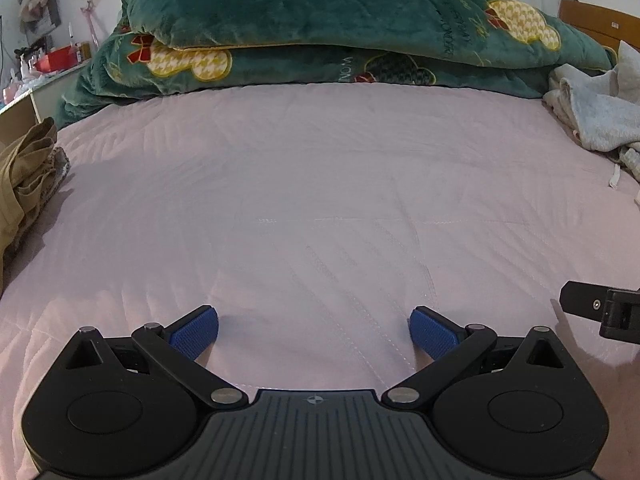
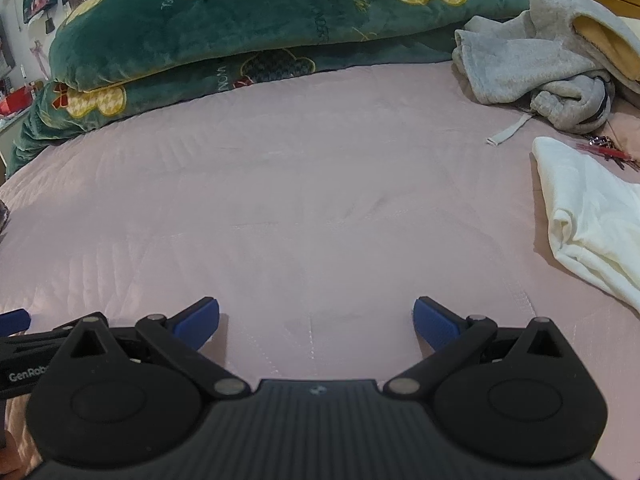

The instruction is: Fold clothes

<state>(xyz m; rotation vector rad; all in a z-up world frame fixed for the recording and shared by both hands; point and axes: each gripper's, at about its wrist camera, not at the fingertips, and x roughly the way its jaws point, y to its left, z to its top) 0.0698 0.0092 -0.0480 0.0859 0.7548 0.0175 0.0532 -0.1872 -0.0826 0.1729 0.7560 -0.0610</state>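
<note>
A white garment (image 2: 592,224) lies crumpled at the right edge of the pink bedspread (image 2: 304,184). Behind it sits a heap of grey fleece clothing (image 2: 536,60), which also shows in the left wrist view as a grey pile (image 1: 596,108). A tan garment (image 1: 24,176) is bunched at the bed's left edge. My left gripper (image 1: 314,330) hovers open over bare bedspread (image 1: 312,184), blue pads wide apart, nothing between them. My right gripper (image 2: 316,322) is open too, above bare sheet, left of the white garment. Part of the right gripper's black body (image 1: 600,310) shows at the left view's right edge.
A folded dark green quilt (image 2: 248,36) with yellow patterns lies across the far side of the bed. A wooden headboard (image 1: 596,24) stands at the far right. A cluttered shelf with a red container (image 1: 56,58) is beyond the bed's left side. A red pen (image 2: 604,152) lies by the white garment.
</note>
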